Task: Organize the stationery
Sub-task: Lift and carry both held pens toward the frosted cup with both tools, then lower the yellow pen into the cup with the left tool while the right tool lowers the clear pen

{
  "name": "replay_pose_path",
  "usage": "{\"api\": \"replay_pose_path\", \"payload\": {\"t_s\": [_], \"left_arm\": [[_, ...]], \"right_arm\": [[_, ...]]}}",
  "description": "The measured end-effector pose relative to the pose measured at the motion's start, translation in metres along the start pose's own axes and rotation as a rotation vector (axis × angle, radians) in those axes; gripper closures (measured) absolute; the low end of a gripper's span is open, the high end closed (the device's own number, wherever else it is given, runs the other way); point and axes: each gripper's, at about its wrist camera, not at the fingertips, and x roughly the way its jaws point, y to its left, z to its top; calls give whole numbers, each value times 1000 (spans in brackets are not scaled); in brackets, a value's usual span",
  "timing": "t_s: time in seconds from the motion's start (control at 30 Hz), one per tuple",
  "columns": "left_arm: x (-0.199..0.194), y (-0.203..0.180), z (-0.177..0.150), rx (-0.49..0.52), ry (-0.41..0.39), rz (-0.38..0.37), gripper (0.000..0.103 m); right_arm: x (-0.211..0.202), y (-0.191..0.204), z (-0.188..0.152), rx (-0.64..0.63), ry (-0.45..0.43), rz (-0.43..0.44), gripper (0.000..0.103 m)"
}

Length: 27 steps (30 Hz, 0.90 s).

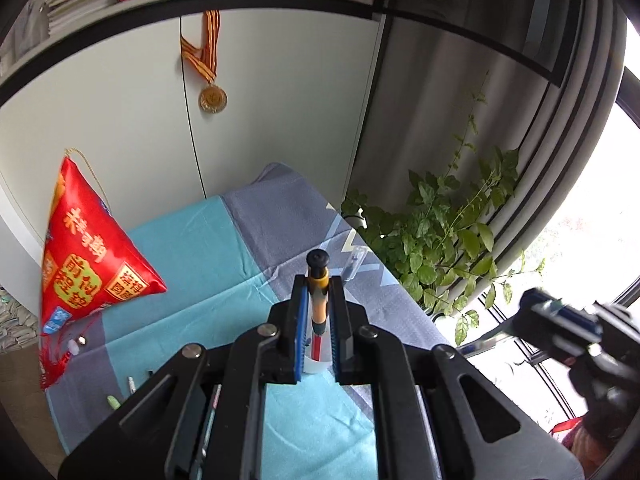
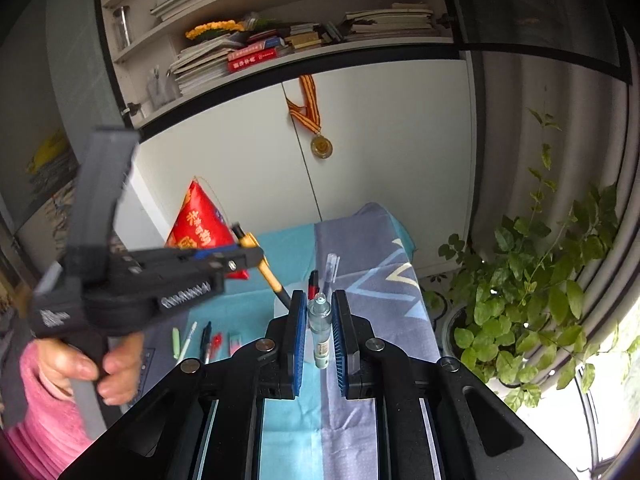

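My left gripper is shut on a yellow-and-black pen that stands upright between the blue pads, above a white pen cup holding a red pen. In the right wrist view the left gripper holds that pen tilted, tip down at the cup. My right gripper is shut on a clear green-tinted pen, held upright. It shows blurred at the right of the left wrist view. A clear pen and a red-black pen stand past the fingers.
Several pens and an eraser lie on the blue and grey cloth. A red triangular pouch stands at the left by the white cabinet. A leafy plant is beyond the table's right edge. A medal hangs on the cabinet.
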Motion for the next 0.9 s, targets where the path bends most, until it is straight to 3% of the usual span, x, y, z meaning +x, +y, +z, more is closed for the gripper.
{"api": "replay_pose_path", "payload": {"t_s": [0.43, 0.9], "left_arm": [[46, 21, -16, -48, 111, -18, 95], [41, 26, -25, -58, 94, -32, 94]], "right_arm": [[36, 4, 23, 19, -19, -5, 89], [75, -2, 17, 52, 62, -9, 90]]}}
